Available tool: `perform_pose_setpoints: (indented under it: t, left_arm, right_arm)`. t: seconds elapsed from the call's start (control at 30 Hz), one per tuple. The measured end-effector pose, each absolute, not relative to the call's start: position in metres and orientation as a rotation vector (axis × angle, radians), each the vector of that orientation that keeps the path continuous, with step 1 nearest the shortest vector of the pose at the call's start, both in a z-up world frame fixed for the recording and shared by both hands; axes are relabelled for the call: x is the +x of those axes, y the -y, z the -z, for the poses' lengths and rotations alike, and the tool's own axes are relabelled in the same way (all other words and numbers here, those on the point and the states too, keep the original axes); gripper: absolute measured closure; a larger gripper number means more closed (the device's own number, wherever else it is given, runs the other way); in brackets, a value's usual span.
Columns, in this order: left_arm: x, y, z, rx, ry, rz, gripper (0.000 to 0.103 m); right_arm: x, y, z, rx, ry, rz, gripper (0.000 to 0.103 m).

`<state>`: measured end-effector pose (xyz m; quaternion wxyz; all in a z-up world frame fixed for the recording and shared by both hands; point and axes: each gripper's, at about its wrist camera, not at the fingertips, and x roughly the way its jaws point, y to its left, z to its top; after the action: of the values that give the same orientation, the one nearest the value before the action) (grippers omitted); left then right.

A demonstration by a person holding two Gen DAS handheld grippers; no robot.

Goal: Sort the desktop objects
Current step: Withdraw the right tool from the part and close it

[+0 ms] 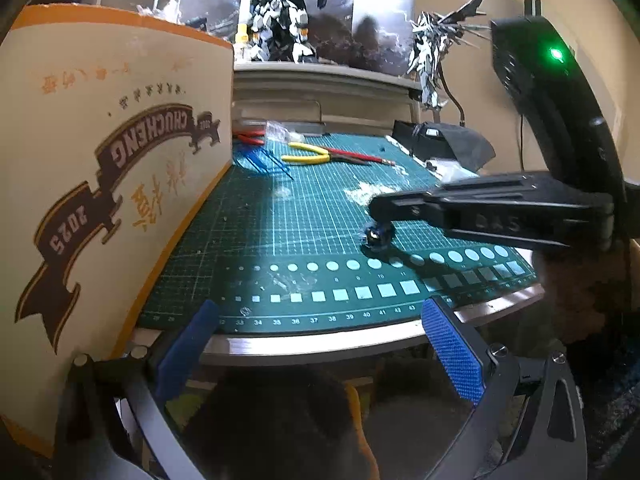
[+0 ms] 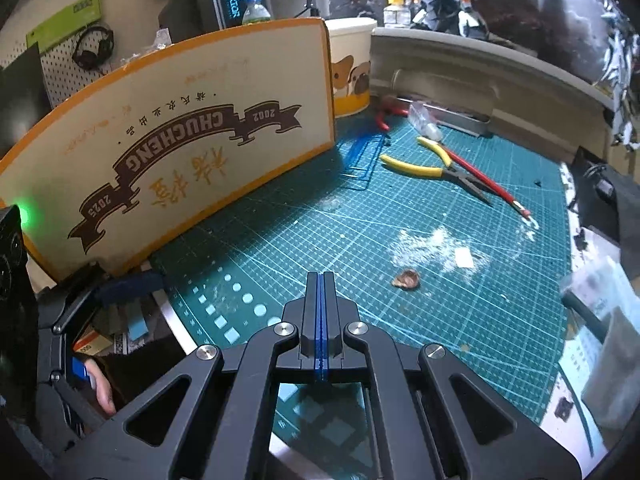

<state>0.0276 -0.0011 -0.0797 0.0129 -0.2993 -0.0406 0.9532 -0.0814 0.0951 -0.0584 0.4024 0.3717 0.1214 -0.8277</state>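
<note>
your right gripper is pinched shut low over the cutting mat with maybe some small dark bit at its tip, left gripper wide open and empty, pliers loose by the box, so keep it steady

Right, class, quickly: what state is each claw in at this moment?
Left claw: open, holding nothing, at the mat's near edge.
Right claw: shut; whether it grips anything cannot be told.
</note>
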Motion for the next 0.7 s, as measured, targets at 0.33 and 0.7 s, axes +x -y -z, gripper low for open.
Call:
perform_pose_setpoints:
  t: [0.33, 0.7]
  left_arm:
    - [0.027, -0.004, 0.082, -0.943, 0.112, -2.939, 0.007]
    - [0.025, -0.004, 0.082, -0.956, 0.115, -2.928, 0.007]
  right_arm:
    - [-0.076, -0.104, 0.056, 0.928, -0.303, 2.114, 0.102]
    - [-0.086, -0.097, 0.055, 0.918, -0.281, 2.115, 0.102]
